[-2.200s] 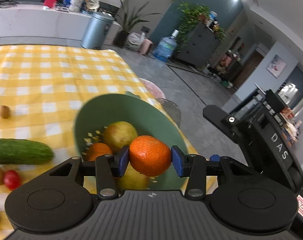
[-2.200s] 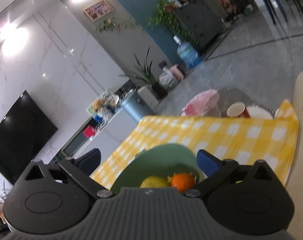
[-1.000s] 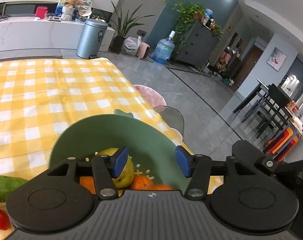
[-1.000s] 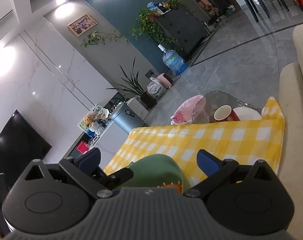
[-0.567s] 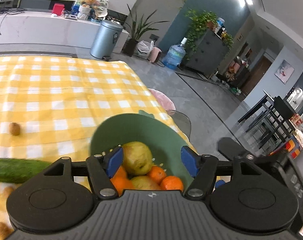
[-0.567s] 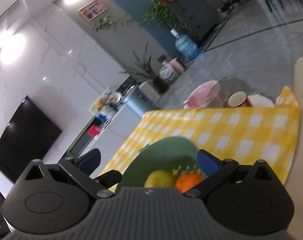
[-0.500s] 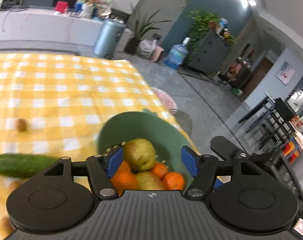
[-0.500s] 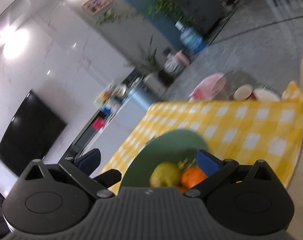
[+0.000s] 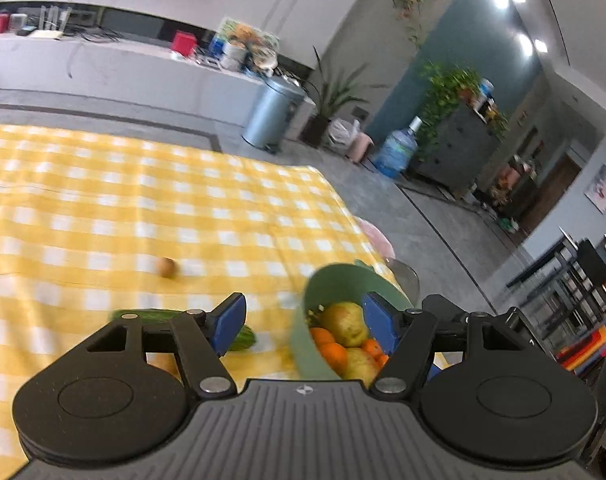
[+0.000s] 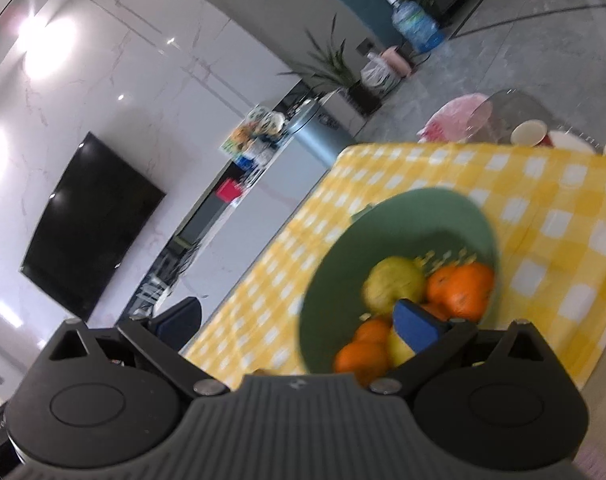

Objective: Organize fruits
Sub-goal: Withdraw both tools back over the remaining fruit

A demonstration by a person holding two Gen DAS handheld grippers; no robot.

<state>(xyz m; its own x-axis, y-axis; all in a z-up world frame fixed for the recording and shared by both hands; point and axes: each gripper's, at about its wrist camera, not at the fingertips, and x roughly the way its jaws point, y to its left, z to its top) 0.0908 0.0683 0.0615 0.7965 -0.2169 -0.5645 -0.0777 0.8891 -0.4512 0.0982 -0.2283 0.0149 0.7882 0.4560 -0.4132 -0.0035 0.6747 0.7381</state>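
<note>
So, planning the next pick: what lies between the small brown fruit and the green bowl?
Only bare checked cloth between small brown fruit and green bowl, per left wrist view.

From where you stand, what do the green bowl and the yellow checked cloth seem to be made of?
The bowl looks like plastic or glazed ceramic: smooth, evenly green, slightly matte, with a thin rim; the blur leaves it open. The cloth looks like woven fabric: a printed check, soft creases, and it drapes over the table's edge.

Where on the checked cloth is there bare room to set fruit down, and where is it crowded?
Free: the broad stretch of checked cloth beyond the small brown fruit, out to the far edge. Crowded: the near strip, where the cucumber lies left of the green bowl, which holds pears and oranges near the cloth's right edge.
</note>
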